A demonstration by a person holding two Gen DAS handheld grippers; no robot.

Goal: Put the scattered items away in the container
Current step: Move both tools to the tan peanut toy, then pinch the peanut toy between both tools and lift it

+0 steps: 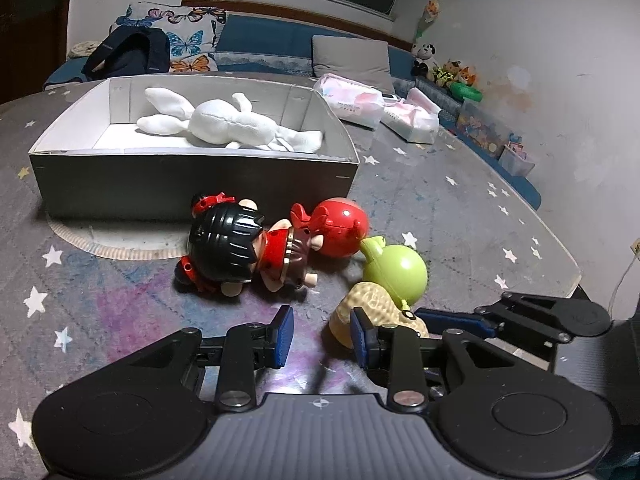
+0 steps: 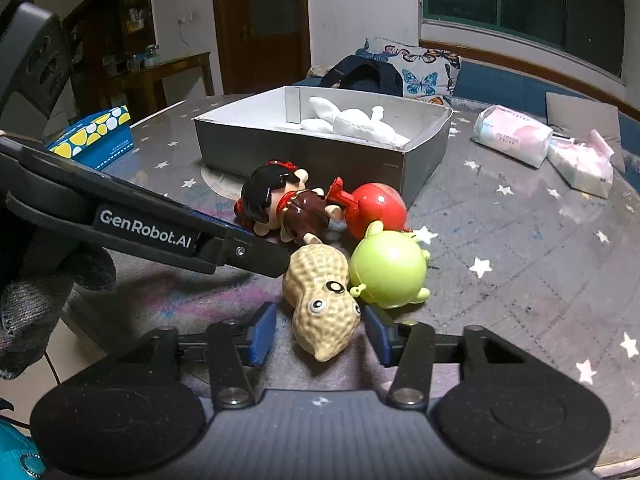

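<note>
Left wrist view. Box (image 1: 192, 184), grey outside and white inside, stands on my star-printed table cover (image 1: 460, 208); a white plush rabbit (image 1: 228, 124) lies in it. In front of the box, touching in a row: doll with black hair (image 1: 240, 252) on its side, red round toy (image 1: 340, 228), green round toy (image 1: 396, 272), peanut toy (image 1: 360, 312). My left gripper (image 1: 322, 336) has its jaws apart with nothing between them; its right finger stands just in front of the peanut toy. My right gripper reaches in from the right edge beside the peanut. Two tissue packs (image 1: 360, 100) lie behind the box, well apart from the toys.

Right wrist view. My right gripper (image 2: 320, 334) straddles the peanut toy (image 2: 320, 308); the blue pads (image 2: 262, 332) sit close on either side, but a little gap shows, so I count it as not yet clamped. Green round toy (image 2: 386, 272) touches the peanut; red round toy (image 2: 376, 208) and doll (image 2: 280, 204) lie beyond, near the box (image 2: 312, 152), rabbit (image 2: 352, 122) inside. My left gripper's finger (image 2: 256, 258) crosses from the left, tip just beside the peanut.
</note>
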